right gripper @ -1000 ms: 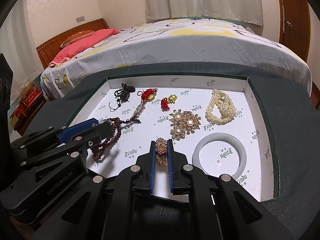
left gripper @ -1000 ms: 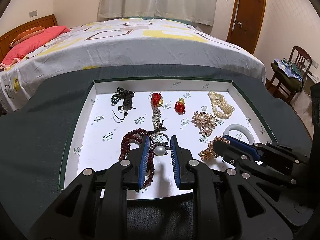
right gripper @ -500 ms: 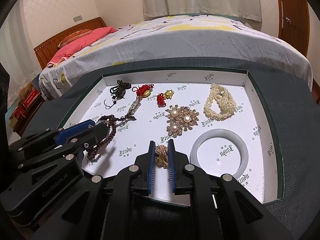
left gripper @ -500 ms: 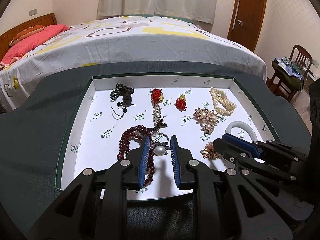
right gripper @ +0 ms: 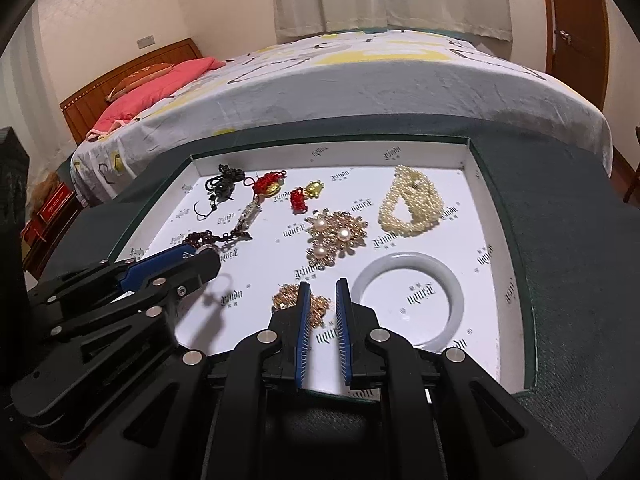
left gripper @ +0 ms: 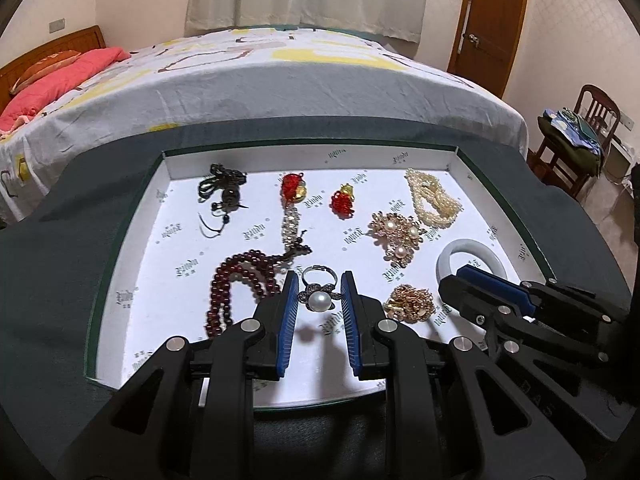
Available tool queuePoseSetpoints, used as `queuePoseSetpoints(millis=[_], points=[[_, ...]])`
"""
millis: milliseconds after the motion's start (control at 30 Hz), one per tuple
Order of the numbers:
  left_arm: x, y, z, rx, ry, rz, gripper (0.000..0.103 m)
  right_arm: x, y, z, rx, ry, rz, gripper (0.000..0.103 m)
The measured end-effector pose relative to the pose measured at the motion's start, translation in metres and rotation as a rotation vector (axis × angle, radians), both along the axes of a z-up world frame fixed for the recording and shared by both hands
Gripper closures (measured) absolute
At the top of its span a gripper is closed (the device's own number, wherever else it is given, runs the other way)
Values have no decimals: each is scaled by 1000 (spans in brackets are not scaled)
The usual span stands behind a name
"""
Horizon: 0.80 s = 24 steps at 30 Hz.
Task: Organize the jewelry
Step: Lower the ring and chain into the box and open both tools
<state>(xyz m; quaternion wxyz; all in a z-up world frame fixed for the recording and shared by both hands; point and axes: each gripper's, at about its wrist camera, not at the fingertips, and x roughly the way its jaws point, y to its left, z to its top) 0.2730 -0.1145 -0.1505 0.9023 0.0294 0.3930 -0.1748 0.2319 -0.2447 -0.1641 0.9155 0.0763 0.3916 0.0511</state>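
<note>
The left gripper (left gripper: 319,298) pinches a pearl ring (left gripper: 319,299); the right gripper (right gripper: 320,300) hovers nearly closed, empty, over a gold brooch (right gripper: 285,299), likely needing regrasping.

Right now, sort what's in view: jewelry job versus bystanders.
Job: pearl ring in left gripper; gold brooch; right gripper; bangle; pearl bracelet; red beads; tray.
Bystanders: bed; chair; door.

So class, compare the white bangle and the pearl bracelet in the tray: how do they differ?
The white bangle is one smooth, solid ring; the pearl bracelet is several strands of small beads bunched together. The bangle forms a clean open circle, the bracelet a loose, uneven loop. The bangle lies nearer the grippers, the bracelet toward the tray's far wall. Both are pale and lie flat.
</note>
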Motion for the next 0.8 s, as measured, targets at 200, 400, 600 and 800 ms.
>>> queuePoseSetpoints(millis=[200, 400, 600, 800], points=[[4, -8, -10, 19, 20, -4, 81, -2, -1, 1, -9, -3, -4, 89], [10, -4, -17, 17, 52, 16, 81, -4, -2, 3, -14, -18, -14, 60], [10, -3, -17, 19, 53, 18, 78, -5, -2, 6, -22, -29, -12, 58], [9, -2, -16, 18, 46, 23, 57, -6, -4, 6, -25, -29, -23, 58]])
